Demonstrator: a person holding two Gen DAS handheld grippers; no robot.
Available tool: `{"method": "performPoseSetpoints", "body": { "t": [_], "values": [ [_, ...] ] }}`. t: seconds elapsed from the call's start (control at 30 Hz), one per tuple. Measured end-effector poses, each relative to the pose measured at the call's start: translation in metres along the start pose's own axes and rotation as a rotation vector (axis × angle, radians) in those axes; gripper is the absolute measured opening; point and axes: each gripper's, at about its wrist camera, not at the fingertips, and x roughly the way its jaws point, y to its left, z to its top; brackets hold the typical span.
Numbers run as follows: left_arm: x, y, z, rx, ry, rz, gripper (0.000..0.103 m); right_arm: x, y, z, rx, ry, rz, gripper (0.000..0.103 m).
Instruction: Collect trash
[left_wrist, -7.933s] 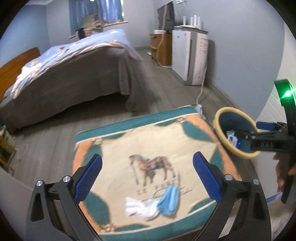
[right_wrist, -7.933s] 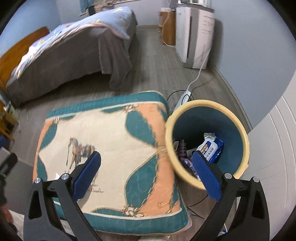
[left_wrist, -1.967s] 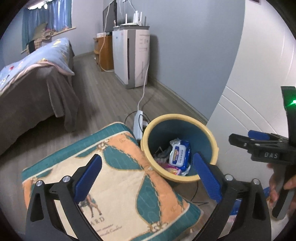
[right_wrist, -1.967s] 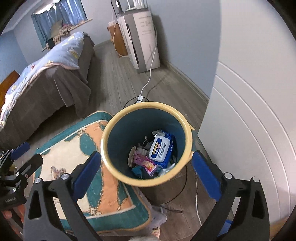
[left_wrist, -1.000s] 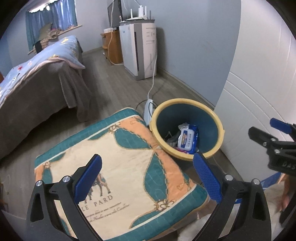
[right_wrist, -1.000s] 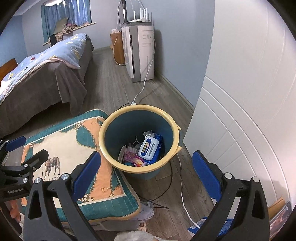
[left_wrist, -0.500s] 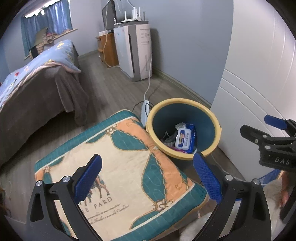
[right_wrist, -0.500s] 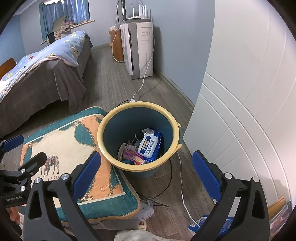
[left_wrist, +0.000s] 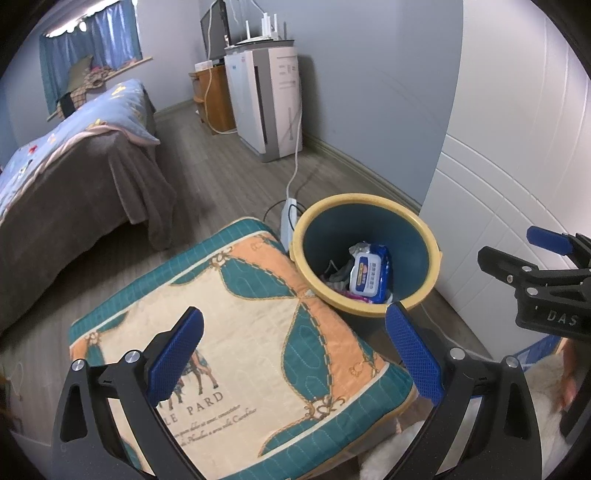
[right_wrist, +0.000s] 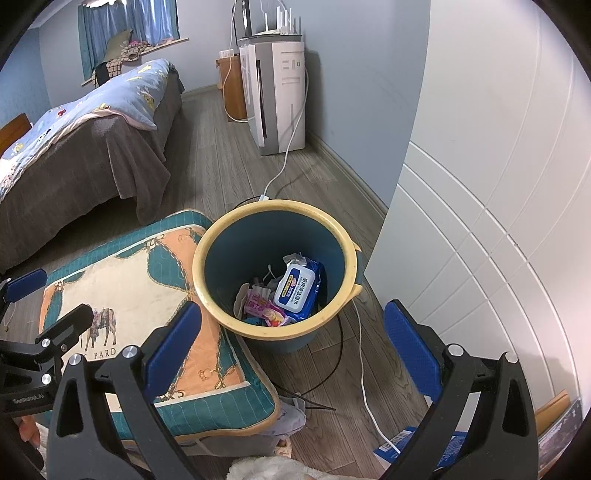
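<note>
Right wrist view | quilted teal-and-orange horse-print cushion, bare of litter | round blue bin with yellow rim touching cushion edge, holding blue wet-wipe pack and wrappers | left gripper, right gripper: jaws apart, empty | step: between pickups, likely | next: locate remaining litter.

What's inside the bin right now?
The bin holds a blue wet-wipes pack on top, a pink wrapper and crumpled scraps beside it. Whatever lies under these, and the bin's bottom, is covered.
</note>
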Motion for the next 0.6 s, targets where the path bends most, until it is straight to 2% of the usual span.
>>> {"method": "performPoseSetpoints", "body": {
  "t": [0.6],
  "values": [
    [0.0011, 0.0012, -0.0032, 0.007, 0.003, -0.008, 0.098, 0.0014, -0.0003, 0.0, -0.005, 0.005, -0.002, 0.097]
  ]
}}
